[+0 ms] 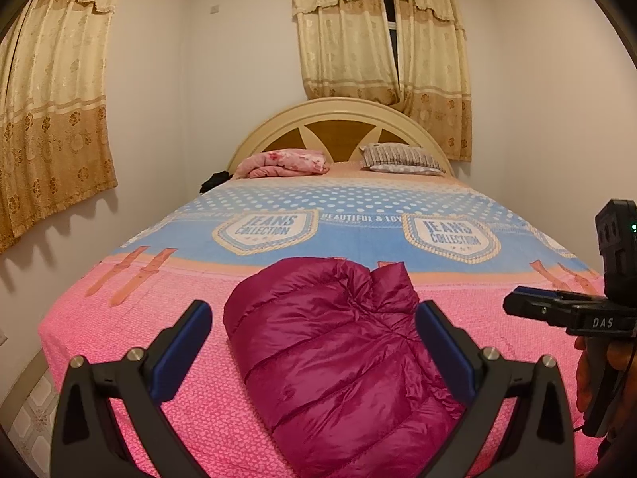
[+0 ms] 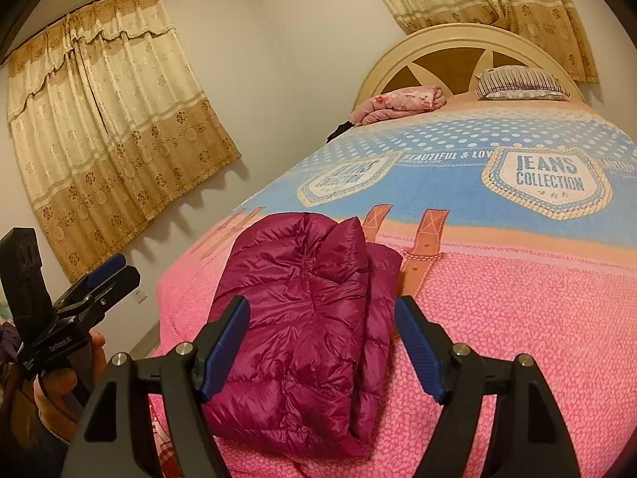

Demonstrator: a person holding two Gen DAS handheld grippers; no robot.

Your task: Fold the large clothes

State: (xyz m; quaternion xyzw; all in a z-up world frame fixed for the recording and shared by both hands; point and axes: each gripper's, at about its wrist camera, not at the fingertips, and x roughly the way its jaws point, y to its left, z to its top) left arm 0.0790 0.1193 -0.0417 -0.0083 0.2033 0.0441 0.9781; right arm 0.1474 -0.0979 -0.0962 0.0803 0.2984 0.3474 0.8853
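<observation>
A magenta puffer jacket point(image 1: 338, 354) lies folded into a compact bundle on the pink foot end of the bed; it also shows in the right wrist view point(image 2: 306, 318). My left gripper point(image 1: 314, 318) is open and empty, held above the jacket's near end with a finger to each side. My right gripper point(image 2: 322, 318) is open and empty, also hovering over the jacket. The right gripper shows from the side in the left wrist view point(image 1: 513, 298), and the left gripper in the right wrist view point(image 2: 127, 265), each off the bed's edge.
The bed point(image 1: 159, 318) has a pink and blue "Jeans Collection" cover. A folded pink blanket point(image 1: 284, 163) and a striped pillow point(image 1: 402, 159) lie by the headboard point(image 1: 338, 115). Curtains point(image 1: 51, 119) hang on the left wall and behind the bed.
</observation>
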